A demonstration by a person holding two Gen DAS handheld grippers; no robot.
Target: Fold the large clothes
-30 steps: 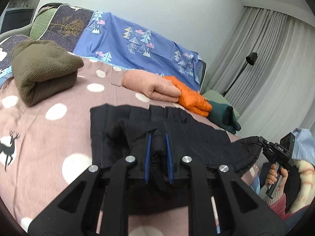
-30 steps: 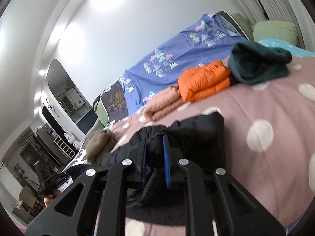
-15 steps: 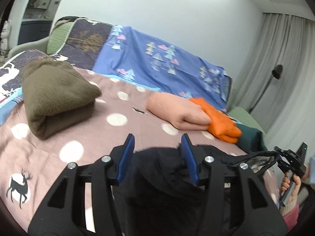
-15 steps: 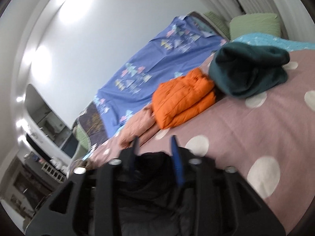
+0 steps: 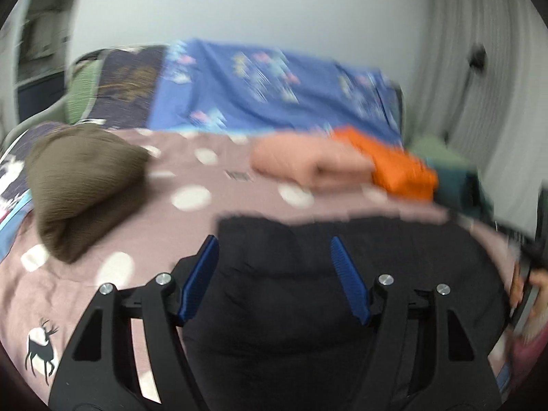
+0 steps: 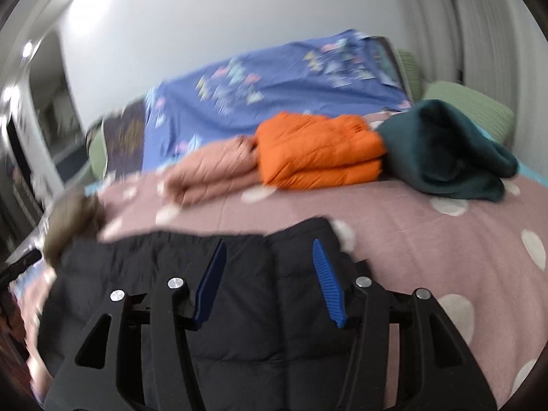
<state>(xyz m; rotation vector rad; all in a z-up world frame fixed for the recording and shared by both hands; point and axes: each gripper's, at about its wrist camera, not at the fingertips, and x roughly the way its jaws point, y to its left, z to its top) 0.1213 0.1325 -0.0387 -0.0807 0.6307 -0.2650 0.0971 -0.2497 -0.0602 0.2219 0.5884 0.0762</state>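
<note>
A black padded jacket point(image 5: 308, 274) lies folded flat on the pink dotted bedspread point(image 5: 144, 226); it also shows in the right wrist view point(image 6: 239, 291). My left gripper point(image 5: 275, 250) hovers over the jacket's left part, open and empty. My right gripper point(image 6: 269, 251) hovers over its right part, open and empty, with the jacket's right edge just beyond its right finger. Both views are blurred by motion.
Folded clothes lie at the back of the bed: a brown fleece point(image 5: 78, 185), a pink jacket point(image 6: 212, 174), an orange jacket point(image 6: 318, 150) and a dark green fleece point(image 6: 445, 150). A blue patterned sheet point(image 5: 267, 89) covers the headboard. Curtains point(image 5: 486, 68) hang at the right.
Both grippers were shut on the black jacket's fabric a second ago. They opened and let it go, and the jacket now lies flat under them.
</note>
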